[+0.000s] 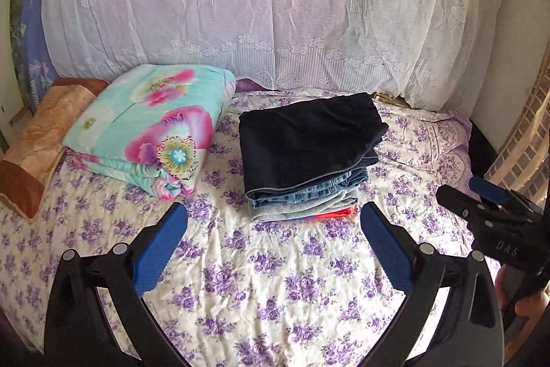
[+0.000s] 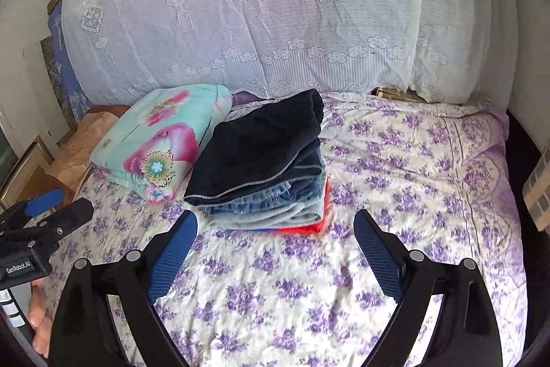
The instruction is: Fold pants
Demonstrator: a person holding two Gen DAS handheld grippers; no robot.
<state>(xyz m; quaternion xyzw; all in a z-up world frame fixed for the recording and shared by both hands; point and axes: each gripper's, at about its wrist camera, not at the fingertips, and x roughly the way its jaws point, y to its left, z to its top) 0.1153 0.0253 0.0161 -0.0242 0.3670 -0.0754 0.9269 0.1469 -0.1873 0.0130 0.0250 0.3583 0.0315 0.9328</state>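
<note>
We see soft cloth throughout: the bed wears a matt, creased cotton-like sheet. The top pants are dark, matt fabric; beneath them lies faded denim with a coarse weave. The quilt looks smooth, faintly sheeny. The curtain is sheer lace. Each gripper has matt black plastic arms, ribbed blue pads and dull metal pins.

"DAS" stands in pale letters on the black body of the right gripper, seen at the right edge of the left wrist view. "GenRobot.AI" stands in white on the black body of the left gripper, at the left edge of the right wrist view. Print on the blue board behind the bed is too blurred to read.
</note>
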